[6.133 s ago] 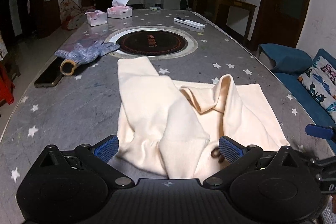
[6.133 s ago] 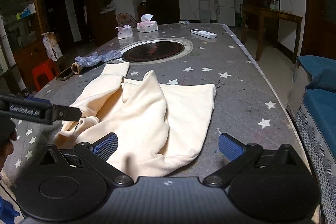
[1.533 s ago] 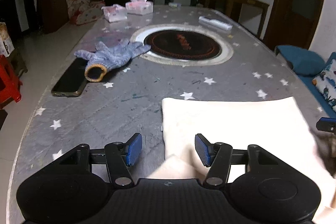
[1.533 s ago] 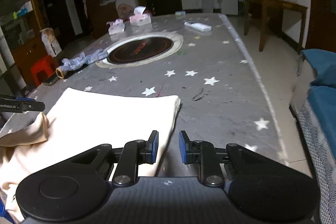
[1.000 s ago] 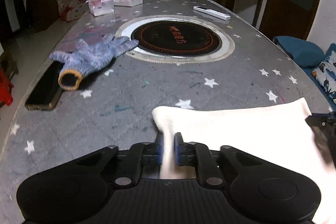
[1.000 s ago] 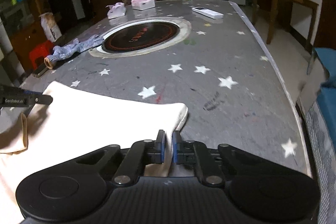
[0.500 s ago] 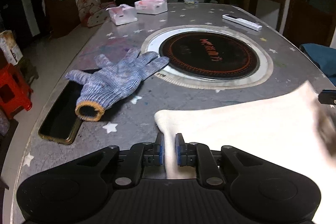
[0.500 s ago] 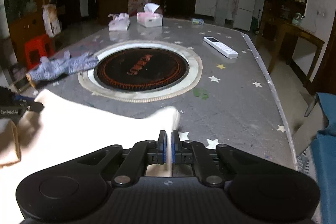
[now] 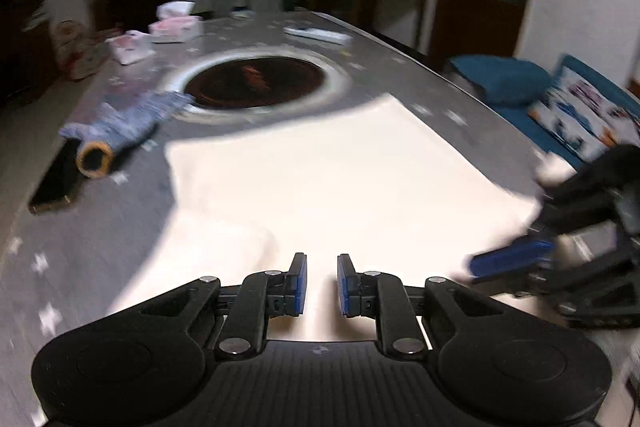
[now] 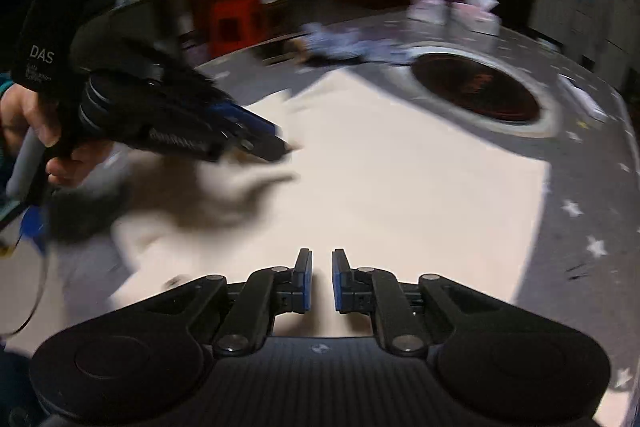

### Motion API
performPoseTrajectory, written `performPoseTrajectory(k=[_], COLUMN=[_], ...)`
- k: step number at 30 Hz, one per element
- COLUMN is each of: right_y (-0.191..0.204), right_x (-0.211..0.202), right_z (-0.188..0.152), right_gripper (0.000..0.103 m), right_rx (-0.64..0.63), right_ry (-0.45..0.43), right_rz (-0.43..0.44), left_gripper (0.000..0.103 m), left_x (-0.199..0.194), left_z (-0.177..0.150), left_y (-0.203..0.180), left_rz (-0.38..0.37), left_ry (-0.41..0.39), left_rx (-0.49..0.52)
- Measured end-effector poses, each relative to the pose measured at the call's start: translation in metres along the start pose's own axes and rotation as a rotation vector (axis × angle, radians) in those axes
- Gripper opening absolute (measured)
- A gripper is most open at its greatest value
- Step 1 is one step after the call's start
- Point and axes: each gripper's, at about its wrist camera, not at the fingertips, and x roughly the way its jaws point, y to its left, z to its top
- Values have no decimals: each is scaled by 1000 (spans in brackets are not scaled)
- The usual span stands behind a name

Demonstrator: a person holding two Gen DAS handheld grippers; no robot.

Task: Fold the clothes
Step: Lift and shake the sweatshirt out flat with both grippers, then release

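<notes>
A cream garment [image 9: 332,179] lies spread flat on the grey star-patterned table [image 9: 80,227], reaching toward the round black hotplate. It also fills the middle of the right wrist view [image 10: 400,179]. My left gripper [image 9: 322,285] hovers over the garment's near part with its jaws slightly apart and nothing between them. My right gripper [image 10: 321,279] is likewise slightly open and empty above the cloth. Each gripper shows in the other's view, blurred: the right one [image 9: 512,261] at the garment's right side, the left one [image 10: 256,135] over a rumpled near-left fold.
A round black hotplate [image 9: 256,83] is set in the table beyond the garment. A blue knit glove [image 9: 124,123] and a dark phone [image 9: 52,183] lie at the left. Tissue boxes [image 9: 176,27] and a remote [image 9: 316,34] sit at the far end. A blue sofa [image 9: 560,95] stands right.
Both grippers let go of the garment's corners, opened slightly and pulled back toward me. The garment now lies spread farther toward the hotplate. Both views are motion-blurred.
</notes>
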Motion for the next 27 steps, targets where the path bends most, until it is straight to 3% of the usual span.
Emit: performPoseTrajectory(k=[3, 9, 15, 22, 27], right_y=[23, 55, 31, -38, -76], right_x=[-3, -12, -40, -60, -66], right_z=[-11, -37, -51, -72, -95], right_gripper=[10, 10, 16, 23, 28], right_rx=[-23, -104, 80, 352, 506], right_ry=[2, -16, -114, -165, -148], right_rz=[23, -4, -35, -294, -448], left_gripper=[18, 18, 19, 31, 31], left_x=[-15, -26, -30, -27, -8], left_z=[-23, -52, -52, -34, -35], left_y=[-12, -12, -16, -35, -50], left_rz=[-28, 9, 19, -42, -82], left_ry=[-9, -15, -29, -84, -49], left_rx=[33, 68, 88, 81, 96])
